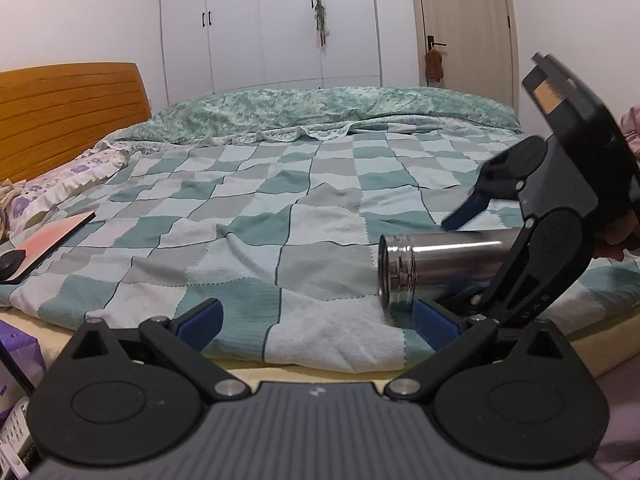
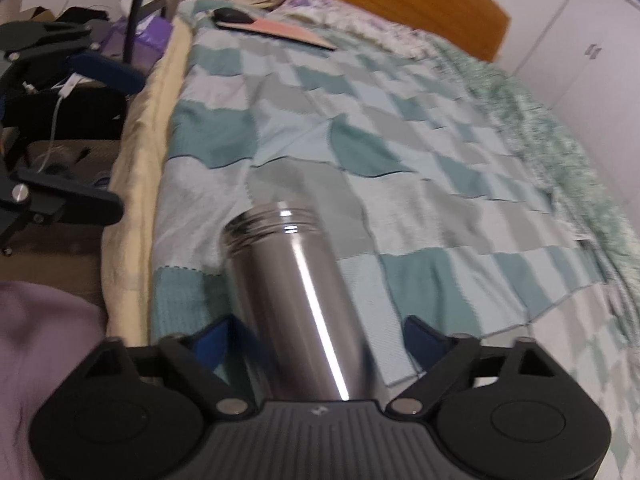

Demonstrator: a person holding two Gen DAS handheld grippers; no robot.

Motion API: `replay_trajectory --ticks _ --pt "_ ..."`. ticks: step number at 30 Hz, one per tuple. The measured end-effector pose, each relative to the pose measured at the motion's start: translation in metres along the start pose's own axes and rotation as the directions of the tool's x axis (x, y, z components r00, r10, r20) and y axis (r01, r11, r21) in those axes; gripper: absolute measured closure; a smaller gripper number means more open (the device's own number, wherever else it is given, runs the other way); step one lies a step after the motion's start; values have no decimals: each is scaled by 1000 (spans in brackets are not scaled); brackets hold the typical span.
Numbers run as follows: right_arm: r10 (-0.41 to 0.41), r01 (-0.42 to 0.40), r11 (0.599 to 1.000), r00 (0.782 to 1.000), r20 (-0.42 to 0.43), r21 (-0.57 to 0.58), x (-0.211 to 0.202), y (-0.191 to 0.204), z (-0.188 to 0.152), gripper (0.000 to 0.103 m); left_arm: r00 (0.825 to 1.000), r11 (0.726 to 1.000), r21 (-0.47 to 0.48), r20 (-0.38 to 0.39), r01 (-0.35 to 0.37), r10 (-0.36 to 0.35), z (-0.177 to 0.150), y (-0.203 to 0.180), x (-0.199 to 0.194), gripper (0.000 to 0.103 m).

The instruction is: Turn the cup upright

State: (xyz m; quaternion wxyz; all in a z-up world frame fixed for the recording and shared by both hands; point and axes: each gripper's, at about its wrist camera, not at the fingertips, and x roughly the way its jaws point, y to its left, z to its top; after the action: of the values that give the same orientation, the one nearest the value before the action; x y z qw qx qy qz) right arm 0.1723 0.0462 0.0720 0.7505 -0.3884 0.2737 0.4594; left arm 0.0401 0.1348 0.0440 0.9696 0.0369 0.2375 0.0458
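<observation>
A blanket (image 1: 280, 208) checked in teal, grey and pale blue squares is seen over the bed. A green mottled quilt (image 1: 320, 108) is seen at its far edge, and a white pillow (image 1: 68, 180) printed with purple flowers at the orange-brown headboard (image 1: 68, 108). The cup (image 2: 296, 300) is shown as shiny silver steel. Black bodies and blue pads (image 1: 200, 320) are borne by both grippers. White wardrobe doors (image 1: 264, 20) carry black handles.

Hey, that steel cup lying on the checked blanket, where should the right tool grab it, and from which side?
Grip the steel cup on its smooth lower barrel, away from the threaded mouth, which points away from the right tool. Come in from the base end, fingers either side. It lies on its side on the blanket, so a base-end grip probably swings it upright easily.
</observation>
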Motion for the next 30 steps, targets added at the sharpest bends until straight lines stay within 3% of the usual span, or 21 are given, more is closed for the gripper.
replay_trajectory --ticks 1,2,11,18,22,30 --pt "25 -25 1000 1000 -5 -2 4 -2 1 37 1000 1000 -1 -2 -2 2 1 1 2 0" --pt "30 -30 1000 1000 -5 -2 8 -5 1 38 1000 1000 -3 -6 -5 5 2 1 4 0" --pt "184 -184 983 982 45 -8 27 -45 5 41 999 999 -13 -28 -46 45 15 1 24 0" --pt "333 -331 943 941 63 -42 39 -77 3 41 994 995 -33 -41 -98 97 24 -3 36 0" --pt "359 -358 933 932 52 -30 45 -96 4 41 993 994 -32 -54 -105 103 24 -7 40 0" --pt "325 -349 924 932 159 158 29 -112 -3 41 997 997 -23 -42 -72 71 24 -11 38 0"
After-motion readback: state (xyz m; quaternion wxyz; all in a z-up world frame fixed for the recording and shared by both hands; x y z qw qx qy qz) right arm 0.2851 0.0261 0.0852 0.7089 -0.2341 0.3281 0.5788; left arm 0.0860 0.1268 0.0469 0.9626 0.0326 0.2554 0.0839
